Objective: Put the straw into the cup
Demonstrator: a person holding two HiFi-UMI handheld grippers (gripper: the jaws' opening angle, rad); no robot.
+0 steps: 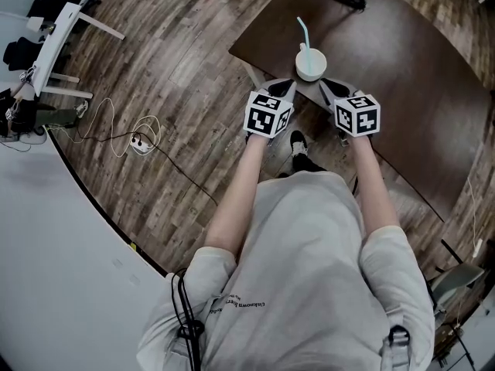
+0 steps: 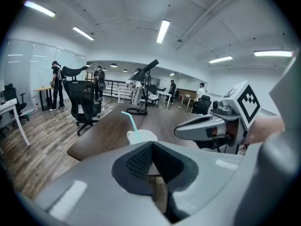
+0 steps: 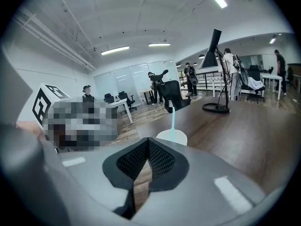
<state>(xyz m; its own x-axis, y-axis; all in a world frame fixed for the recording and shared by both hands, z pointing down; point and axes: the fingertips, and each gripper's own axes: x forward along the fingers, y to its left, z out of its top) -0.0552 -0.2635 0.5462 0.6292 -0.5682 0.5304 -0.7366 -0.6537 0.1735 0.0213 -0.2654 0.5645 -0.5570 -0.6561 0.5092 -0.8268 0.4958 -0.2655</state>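
Logging stock as I see it from my console.
- Cup (image 1: pixel 310 62): white, upright, near corner of table (image 1: pixel 387 76).
- Straw (image 1: pixel 304 31): teal, standing in cup, tilted away from me.
- Left gripper (image 1: pixel 280 88): jaws pressed together, nothing between.
- Right gripper (image 1: pixel 332 90): same, closed and empty.
- Position: both flank cup on near side, just beside it; no contact evident.
- Judgement: insertion looks done; step in hand is clearing off.
- Method: I draw both tools straight back, level, no sideways sweep. Cup looks light, close to table edge, easy to tip.
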